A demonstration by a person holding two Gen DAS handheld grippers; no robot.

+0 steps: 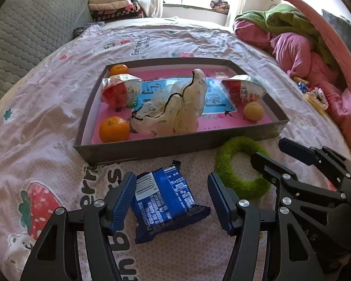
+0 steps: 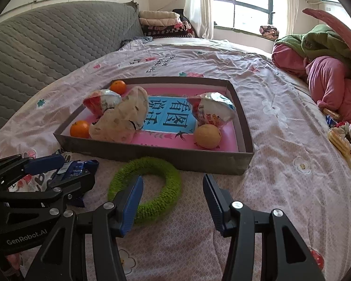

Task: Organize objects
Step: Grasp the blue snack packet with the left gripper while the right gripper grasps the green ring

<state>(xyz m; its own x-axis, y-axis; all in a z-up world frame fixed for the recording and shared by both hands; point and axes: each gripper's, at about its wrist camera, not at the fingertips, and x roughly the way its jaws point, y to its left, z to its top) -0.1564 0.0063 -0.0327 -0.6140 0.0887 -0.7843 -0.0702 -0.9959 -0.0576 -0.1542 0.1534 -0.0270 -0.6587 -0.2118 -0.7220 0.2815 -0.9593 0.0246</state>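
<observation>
Blue snack packet [image 1: 166, 201] lies between the left fingers [image 1: 121, 201], unpressed.

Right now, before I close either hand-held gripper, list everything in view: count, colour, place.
tray: one, grey walls, pink and blue floor, on the bed
oranges: two, orange, tray's left side, one near corner, one far corner
snack bags: two, red and white, one left, one right in the tray
plastic bag: one, whitish, crumpled, tray's middle
yellow ball: one, tray's near right
blue packet: one, on the bed before the tray
green ring: one, fuzzy, on the bed beside the packet
bedsheet: one, pink, strawberry print
clothes pile: pink and green, far right
left hand-held gripper: open, around the packet
right hand-held gripper: open, at the ring
</observation>
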